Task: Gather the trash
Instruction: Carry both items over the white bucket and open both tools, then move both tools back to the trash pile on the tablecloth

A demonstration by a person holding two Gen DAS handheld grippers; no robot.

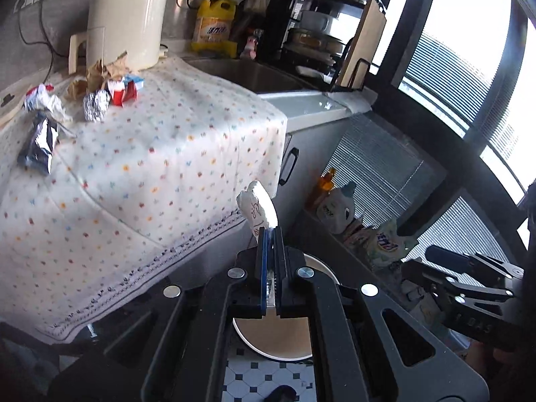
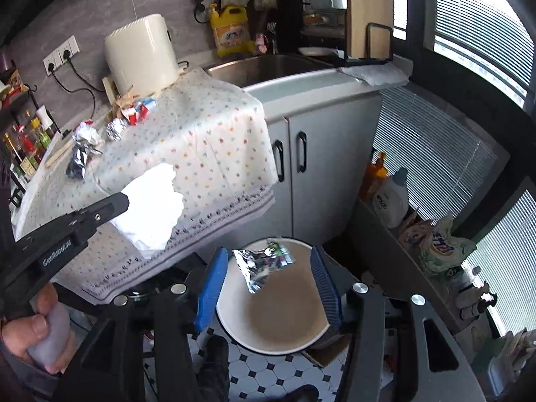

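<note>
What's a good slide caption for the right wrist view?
Right gripper open over the bin, foil wrapper between its jaws, untouched.

Daylight glares through the blown-out window blinds [image 2: 482,50], foregrounds fall dark, and fisheye curvature bends the edges.

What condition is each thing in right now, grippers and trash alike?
left gripper: shut on white tissue.
right gripper: open.
foil wrapper: loose between its fingers, above the bin.
bin: open-topped, looks empty.
foil ball: on the tablecloth.
</note>
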